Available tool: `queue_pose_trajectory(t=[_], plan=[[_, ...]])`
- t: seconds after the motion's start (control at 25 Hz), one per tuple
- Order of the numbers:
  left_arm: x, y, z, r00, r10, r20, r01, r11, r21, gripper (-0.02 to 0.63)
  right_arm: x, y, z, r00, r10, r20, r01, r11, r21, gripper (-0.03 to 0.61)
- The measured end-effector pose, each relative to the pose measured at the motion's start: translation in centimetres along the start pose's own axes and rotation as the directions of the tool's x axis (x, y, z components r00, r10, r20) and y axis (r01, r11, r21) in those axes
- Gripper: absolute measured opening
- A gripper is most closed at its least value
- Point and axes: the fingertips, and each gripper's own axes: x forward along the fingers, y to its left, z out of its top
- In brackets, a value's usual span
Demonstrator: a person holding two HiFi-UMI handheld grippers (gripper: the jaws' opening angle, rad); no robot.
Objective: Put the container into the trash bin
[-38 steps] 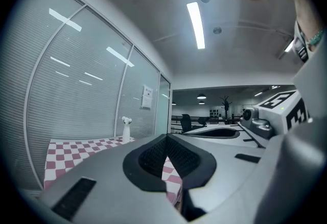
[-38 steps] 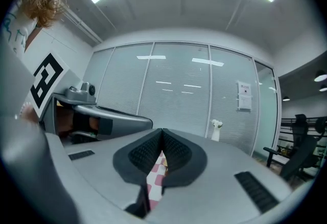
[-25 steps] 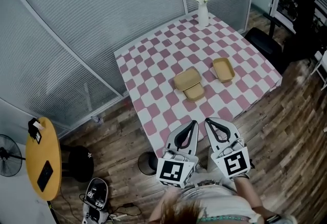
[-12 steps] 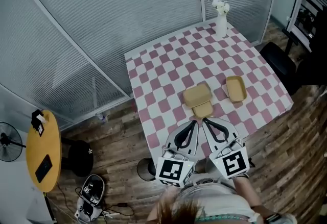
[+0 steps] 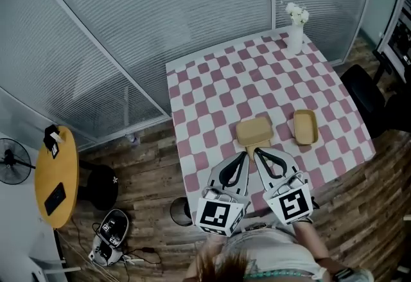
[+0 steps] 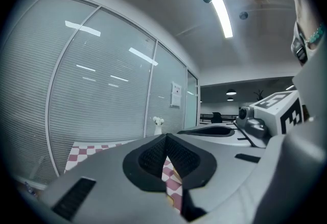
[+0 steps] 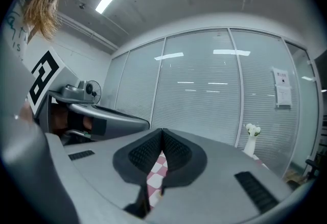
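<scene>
A tan container (image 5: 253,129) lies near the front edge of the pink-and-white checked table (image 5: 212,88), with a smaller tan piece just in front of it. A second tan container (image 5: 305,126) lies to its right. Both grippers are held level and side by side at the table's near edge. My left gripper (image 5: 244,155) (image 6: 166,138) is shut and empty, its tip just short of the first container. Beside it, the right gripper (image 5: 257,151) (image 7: 162,131) is shut with nothing between its pads. A small dark round bin (image 5: 182,211) stands on the floor by the table's near left corner.
A white vase of flowers (image 5: 295,31) stands at the table's far right corner. Glass partitions with blinds run behind the table. To the left are a yellow round side table (image 5: 56,178), a black stool (image 5: 103,185) and a fan (image 5: 9,162). A dark chair (image 5: 366,91) sits right.
I have moved toward the table: the containers now lie right at the gripper tips. Both grippers travelled forward together and stayed shut.
</scene>
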Motion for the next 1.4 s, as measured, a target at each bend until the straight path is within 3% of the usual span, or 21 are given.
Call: queue_pose_trajectory(t=[0.56,0.92,1.2,1.4], plan=[[2.4,1.8,-1.0,0.994,0.101,-0.039,-0.102,0.995,-0.021,0.006,4.0,-2.9,-4.6,0.989,0.112,-0.098,-0.113,0.994,-0.007,-0.006],[2.3,2.9,-1.5,0.977,0.200,-0.076,-0.197,0.979,0.045,0.006,6.7,-5.0,-10.0,0.965,0.170,-0.201,-0.177,0.984,-0.017,-0.005],[2.6,3.5,-2.5,0.964,0.244,-0.111,-0.241,0.970,0.038,0.006,8.4,-5.4,-15.0,0.921,0.218,-0.324,-0.247,0.968,-0.052,-0.005],[2.5,4.0,-3.2,0.951,0.276,-0.140,-0.276,0.961,0.018,0.006,9.6,-5.2,-18.7,0.855,0.276,-0.439,-0.348,0.933,-0.091,0.003]])
